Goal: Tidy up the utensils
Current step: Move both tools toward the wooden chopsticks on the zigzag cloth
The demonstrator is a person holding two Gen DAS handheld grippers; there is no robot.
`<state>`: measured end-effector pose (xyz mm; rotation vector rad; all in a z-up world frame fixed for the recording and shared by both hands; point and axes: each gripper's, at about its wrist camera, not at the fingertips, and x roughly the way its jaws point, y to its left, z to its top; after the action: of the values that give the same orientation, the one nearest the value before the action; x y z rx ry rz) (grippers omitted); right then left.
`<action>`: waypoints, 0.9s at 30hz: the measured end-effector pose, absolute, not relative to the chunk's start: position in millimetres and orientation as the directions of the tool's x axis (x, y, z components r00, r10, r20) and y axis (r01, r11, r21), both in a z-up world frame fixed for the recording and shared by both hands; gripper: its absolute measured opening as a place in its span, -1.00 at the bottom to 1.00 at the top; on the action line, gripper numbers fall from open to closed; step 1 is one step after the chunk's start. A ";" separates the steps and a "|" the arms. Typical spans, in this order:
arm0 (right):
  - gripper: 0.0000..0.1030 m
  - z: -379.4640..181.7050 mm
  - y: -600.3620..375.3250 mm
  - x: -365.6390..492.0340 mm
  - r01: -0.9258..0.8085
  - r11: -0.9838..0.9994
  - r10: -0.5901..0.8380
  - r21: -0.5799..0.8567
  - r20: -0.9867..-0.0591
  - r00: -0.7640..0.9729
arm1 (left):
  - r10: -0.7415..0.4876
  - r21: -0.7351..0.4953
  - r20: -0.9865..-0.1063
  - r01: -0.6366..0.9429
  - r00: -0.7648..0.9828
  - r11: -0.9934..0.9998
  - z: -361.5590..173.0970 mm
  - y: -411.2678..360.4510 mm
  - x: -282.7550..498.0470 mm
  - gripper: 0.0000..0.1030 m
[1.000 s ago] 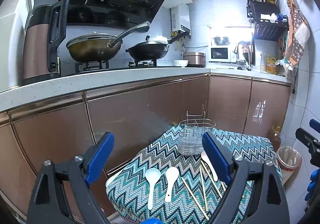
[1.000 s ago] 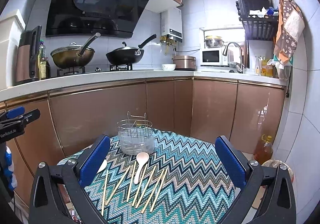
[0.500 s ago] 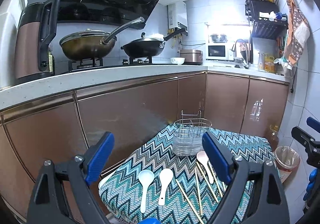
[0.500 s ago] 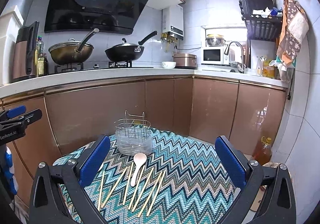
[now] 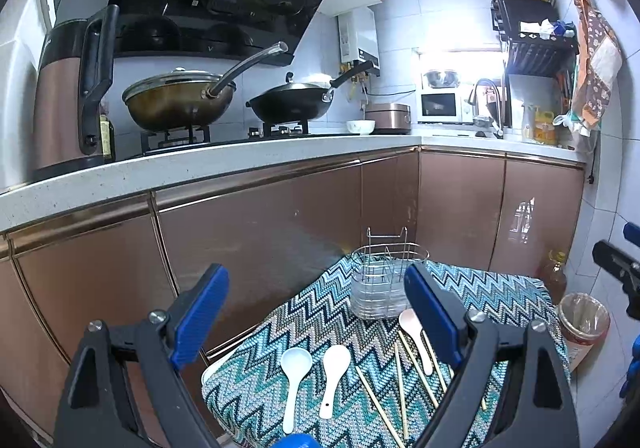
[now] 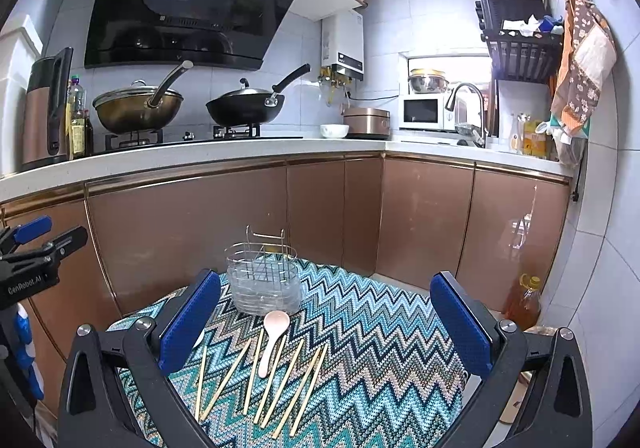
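Zigzag-patterned cloth (image 6: 360,328) covers the table. Wire utensil caddy (image 6: 264,280) stands beyond the fingertips; pink spoon (image 6: 272,340) and chopsticks (image 6: 272,380) lie between the right fingers. Two white spoons (image 5: 316,376) lie between the left fingers.

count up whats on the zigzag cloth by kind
white spoons: 2
pink spoon: 1
chopsticks: 7 that show in the right wrist view
wire holder: 1
total: 11

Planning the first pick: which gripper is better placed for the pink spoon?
Right. The pink spoon lies centred between the open right gripper; in the left gripper view it sits beside one finger.
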<state>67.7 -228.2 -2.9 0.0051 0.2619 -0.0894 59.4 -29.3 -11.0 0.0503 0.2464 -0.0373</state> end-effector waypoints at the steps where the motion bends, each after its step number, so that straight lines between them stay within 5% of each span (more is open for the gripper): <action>1: 0.99 -1.6 -228.1 67.8 0.092 0.996 -0.090 -0.007 -0.258 0.962 | -0.032 0.045 -0.243 0.044 0.969 0.998 -10.5 -28.6 60.0 0.74; 27: 0.99 -6.0 -226.8 92.7 0.042 0.999 -0.040 0.001 -0.303 0.952 | 0.046 0.115 -0.224 -0.020 0.973 0.993 9.8 -3.3 71.2 0.74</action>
<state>92.7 -226.8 -6.0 0.0071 0.3082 -0.0414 71.2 -3.3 9.8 0.1126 0.2287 0.0333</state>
